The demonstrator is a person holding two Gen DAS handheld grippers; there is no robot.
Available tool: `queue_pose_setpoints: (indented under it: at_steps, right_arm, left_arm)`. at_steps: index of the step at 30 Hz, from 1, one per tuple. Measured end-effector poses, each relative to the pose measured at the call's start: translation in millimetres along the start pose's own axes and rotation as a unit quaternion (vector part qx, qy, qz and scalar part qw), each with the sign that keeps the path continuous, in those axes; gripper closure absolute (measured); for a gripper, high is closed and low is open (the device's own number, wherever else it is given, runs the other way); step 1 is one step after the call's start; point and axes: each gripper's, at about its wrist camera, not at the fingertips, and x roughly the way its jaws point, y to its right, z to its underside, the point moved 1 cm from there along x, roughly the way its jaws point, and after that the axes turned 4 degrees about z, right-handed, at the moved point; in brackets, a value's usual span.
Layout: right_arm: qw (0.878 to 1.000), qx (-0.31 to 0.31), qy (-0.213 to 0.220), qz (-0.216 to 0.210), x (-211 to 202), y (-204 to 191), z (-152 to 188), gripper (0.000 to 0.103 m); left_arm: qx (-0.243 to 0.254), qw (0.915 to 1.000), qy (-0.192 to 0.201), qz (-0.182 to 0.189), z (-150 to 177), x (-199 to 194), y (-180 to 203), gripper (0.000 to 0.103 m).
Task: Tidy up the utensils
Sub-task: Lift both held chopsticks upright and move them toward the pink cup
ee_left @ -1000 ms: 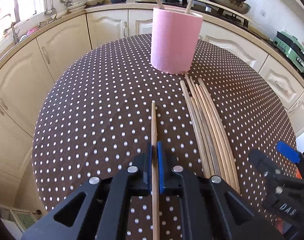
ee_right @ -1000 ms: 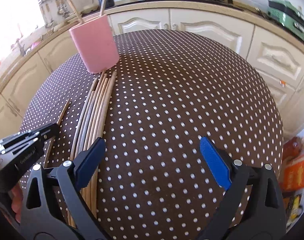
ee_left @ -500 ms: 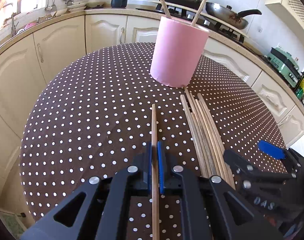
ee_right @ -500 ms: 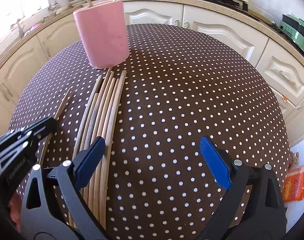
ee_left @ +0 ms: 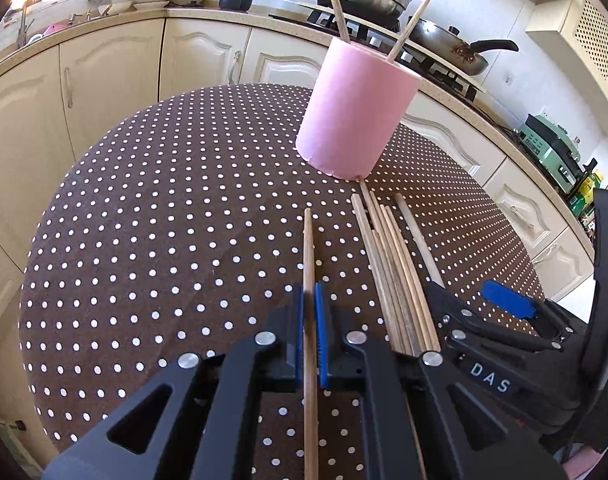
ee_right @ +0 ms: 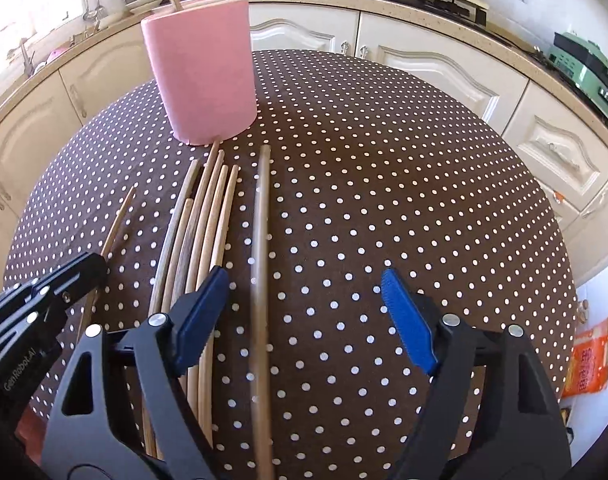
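Two chopsticks (ee_left: 335, 0) standing in pink cup (ee_left: 354, 110) on dotted tabletop (ee_left: 163, 220), cabinets (ee_left: 103, 76) behind; left tongs (ee_left: 312, 332) clenched on one chopstick (ee_left: 308, 248), right tongs (ee_right: 304, 316) closing, astride another (ee_right: 260, 240); bundle (ee_right: 199, 232) ends hidden.

The pink cup (ee_left: 356, 114) stands near the tablecloth's (ee_left: 163, 208) far edge, blocking my way straight ahead. The row of chopsticks (ee_right: 201, 224) runs from its base toward the near edge. Left of my left gripper (ee_left: 311, 308) and right of my right gripper (ee_right: 304, 304), the cloth lies bare to its edges.
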Motion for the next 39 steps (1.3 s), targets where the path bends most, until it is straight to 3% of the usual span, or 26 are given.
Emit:
queue_pose_setpoints:
  at_steps: [1,2,3,4,5,6,8,11,24,33,39]
  right_arm:
    - [1.000,0.002,0.001,-0.002,1,0,-1,0.026]
    - [1.000,-0.002,0.003,-0.005,2,-1,-3,0.032]
    - [1.000,-0.007,0.009,-0.010,0,-1,-2,0.042]
    - [1.000,-0.015,0.020,-0.015,-3,-4,-1,0.063]
    - [0.999,-0.020,0.025,-0.016,-3,-3,0,0.071]
    - [0.999,-0.023,0.027,-0.017,-3,-4,0,0.071]
    - [0.999,-0.016,0.028,-0.027,-4,-2,0,0.084]
    - [0.999,0.002,0.027,-0.036,-4,11,2,0.093]
    - [0.989,0.104,0.031,-0.103,-10,52,14,0.097]
    - [0.982,0.126,0.062,-0.128,-27,76,17,0.097]
    - [0.975,0.126,0.113,-0.143,-52,91,17,0.097]
  left_arm:
    - [0.000,1.0000,-0.001,0.001,-1,1,-1,0.097]
    - [0.000,1.0000,-0.001,0.001,-1,0,-2,0.097]
    - [0.001,1.0000,-0.001,0.001,-1,0,-2,0.097]
    - [0.001,1.0000,-0.001,0.000,-1,0,-2,0.097]
    - [0.000,1.0000,-0.001,0.001,-1,0,-2,0.097]
    - [0.000,1.0000,-0.001,0.001,-1,0,-2,0.096]
    - [0.000,1.0000,-0.001,0.001,-1,0,-2,0.097]
    - [0.000,1.0000,-0.001,0.001,-1,0,-2,0.097]
    - [0.013,0.9996,-0.001,-0.023,-1,5,7,0.096]
    - [-0.003,0.9991,0.002,-0.041,0,4,10,0.096]
    - [0.001,0.9978,0.011,-0.066,-5,2,16,0.096]
